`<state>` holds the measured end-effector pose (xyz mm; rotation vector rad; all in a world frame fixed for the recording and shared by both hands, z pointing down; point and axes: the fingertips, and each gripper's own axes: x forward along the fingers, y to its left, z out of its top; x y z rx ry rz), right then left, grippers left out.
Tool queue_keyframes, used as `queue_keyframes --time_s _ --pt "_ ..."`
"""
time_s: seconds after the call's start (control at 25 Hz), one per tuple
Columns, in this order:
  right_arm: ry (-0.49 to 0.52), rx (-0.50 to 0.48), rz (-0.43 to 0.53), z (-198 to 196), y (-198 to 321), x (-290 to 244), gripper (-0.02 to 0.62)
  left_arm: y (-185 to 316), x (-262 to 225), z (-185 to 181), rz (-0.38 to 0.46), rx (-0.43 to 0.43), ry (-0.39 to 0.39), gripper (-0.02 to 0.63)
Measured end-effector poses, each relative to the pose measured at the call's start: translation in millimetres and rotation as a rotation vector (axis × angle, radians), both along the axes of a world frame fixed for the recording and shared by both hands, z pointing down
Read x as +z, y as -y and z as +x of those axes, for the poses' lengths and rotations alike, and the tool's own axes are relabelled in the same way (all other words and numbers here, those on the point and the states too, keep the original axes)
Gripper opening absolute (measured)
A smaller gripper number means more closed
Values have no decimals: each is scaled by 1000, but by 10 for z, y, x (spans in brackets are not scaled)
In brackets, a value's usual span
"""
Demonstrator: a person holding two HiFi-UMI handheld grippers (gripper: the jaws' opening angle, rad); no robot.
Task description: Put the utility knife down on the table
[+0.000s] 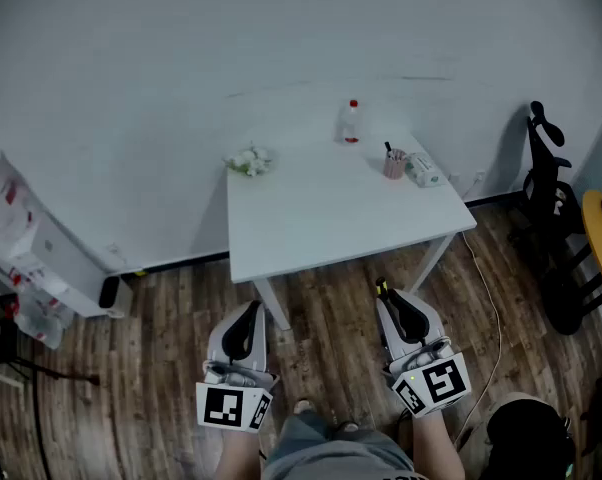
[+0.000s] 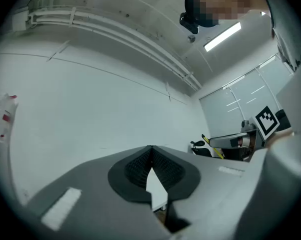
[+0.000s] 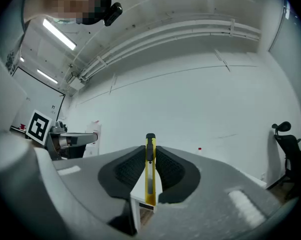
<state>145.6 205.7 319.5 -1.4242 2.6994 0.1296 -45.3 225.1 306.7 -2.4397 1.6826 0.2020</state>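
You are holding the knife short of the table.
Your right gripper [image 1: 391, 300] is pinching the yellow utility knife [image 3: 149, 176] lengthwise between its pads, with the knife's tip poking past them. Your left gripper [image 1: 251, 310] is hanging with its jaws pressed together on nothing. Both are hovering over the wood floor [image 1: 161, 328], near the white table [image 1: 321, 218].

One white surface [image 1: 321, 218] carries four things: one clear bottle [image 1: 351, 123] with a red cap, one pink cup [image 1: 394, 164] (the dark pens in it are too small to count), one white packet [image 1: 422, 171] and one pale bunch [image 1: 249, 160]. There are two grippers, the left gripper [image 1: 249, 310] and the right gripper [image 1: 385, 293], one yellow utility knife [image 3: 150, 171] and one black chair [image 1: 549, 183].
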Motion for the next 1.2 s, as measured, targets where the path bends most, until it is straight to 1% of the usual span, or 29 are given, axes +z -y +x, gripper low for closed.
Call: queue_keyframes --time_s 0.36,0.64,0.88,1.2 --pt "-1 4 -3 -170 139 20 64 145 21 -132 -2 8 0 6" --pt "-1 16 -5 -379 290 43 64 309 55 -355 -4 14 -8 6" --pt "22 31 -13 -514 505 29 64 534 54 -532 -3 26 -8 6" --pt "34 63 -12 -674 666 49 64 738 93 -741 -4 56 -12 6"
